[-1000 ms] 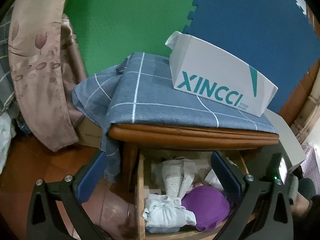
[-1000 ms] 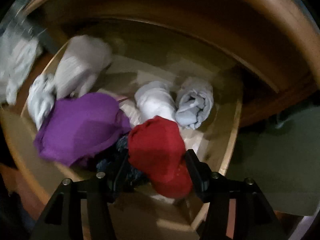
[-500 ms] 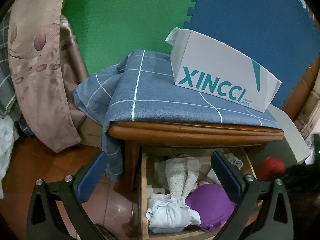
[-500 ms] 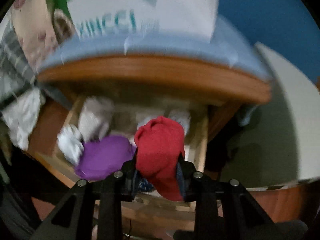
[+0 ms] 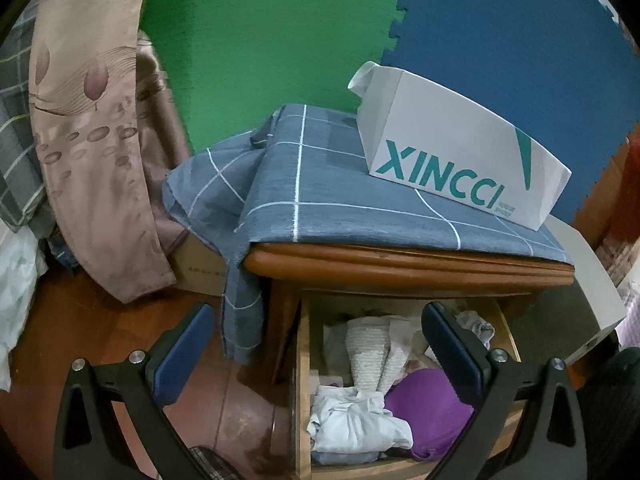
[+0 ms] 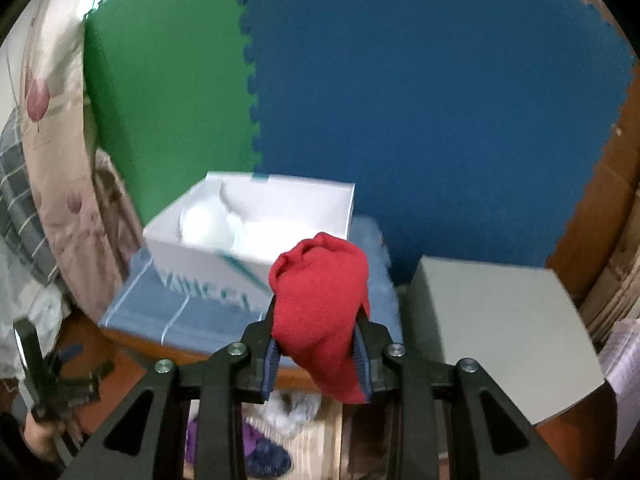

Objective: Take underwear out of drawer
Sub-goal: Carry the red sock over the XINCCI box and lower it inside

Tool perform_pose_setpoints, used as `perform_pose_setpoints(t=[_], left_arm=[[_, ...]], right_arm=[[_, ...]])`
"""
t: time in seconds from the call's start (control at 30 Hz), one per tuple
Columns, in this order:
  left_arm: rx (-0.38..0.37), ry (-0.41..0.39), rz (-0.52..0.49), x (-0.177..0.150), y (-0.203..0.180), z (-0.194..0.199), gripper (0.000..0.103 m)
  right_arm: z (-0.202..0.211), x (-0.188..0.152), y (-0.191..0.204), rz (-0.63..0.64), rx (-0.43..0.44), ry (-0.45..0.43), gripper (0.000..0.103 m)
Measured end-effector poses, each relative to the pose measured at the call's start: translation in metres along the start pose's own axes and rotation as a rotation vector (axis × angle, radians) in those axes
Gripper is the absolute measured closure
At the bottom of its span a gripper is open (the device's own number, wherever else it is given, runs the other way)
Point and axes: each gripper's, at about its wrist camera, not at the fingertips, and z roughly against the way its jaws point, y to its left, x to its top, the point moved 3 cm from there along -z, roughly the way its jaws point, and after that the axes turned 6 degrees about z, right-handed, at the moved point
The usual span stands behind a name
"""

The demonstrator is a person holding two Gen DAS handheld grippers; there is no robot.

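Note:
My right gripper (image 6: 316, 344) is shut on rolled red underwear (image 6: 320, 304) and holds it above the open drawer (image 6: 296, 452), level with the white XINCCI box (image 6: 256, 224). In the left wrist view the wooden drawer (image 5: 301, 384) stands open under the nightstand top, with purple underwear (image 5: 428, 408), a white crumpled garment (image 5: 352, 420) and a pale textured roll (image 5: 368, 352) inside. My left gripper (image 5: 316, 340) is open and empty, in front of the drawer's left side. A red blur (image 5: 630, 200) shows at the right edge.
A blue checked cloth (image 5: 304, 184) covers the nightstand top, with the XINCCI box (image 5: 460, 164) on it. A grey-white box (image 6: 500, 336) stands right of the nightstand. Pink patterned bedding (image 5: 88, 140) hangs at the left. Green and blue foam mats (image 6: 400, 100) line the wall.
My right gripper closed on the red underwear, lifted it out of the drawer and raised it to the height of the white box. The left gripper has stayed open and almost still.

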Motion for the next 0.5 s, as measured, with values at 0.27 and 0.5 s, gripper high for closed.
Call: perform_pose_setpoints(t=[0.27,0.5], left_arm=[[-0.001,0.000,0.003,0.000,0.001,0.000,0.001],[0.001,0.013,0.008,-0.002,0.000,-0.002,0.001]], right_arm=[[0.023,0.053,-0.001,0.011,-0.078,-0.088,0.072],[0.026,0.082,0.005,0.039,-0.103,-0.124,0.072]])
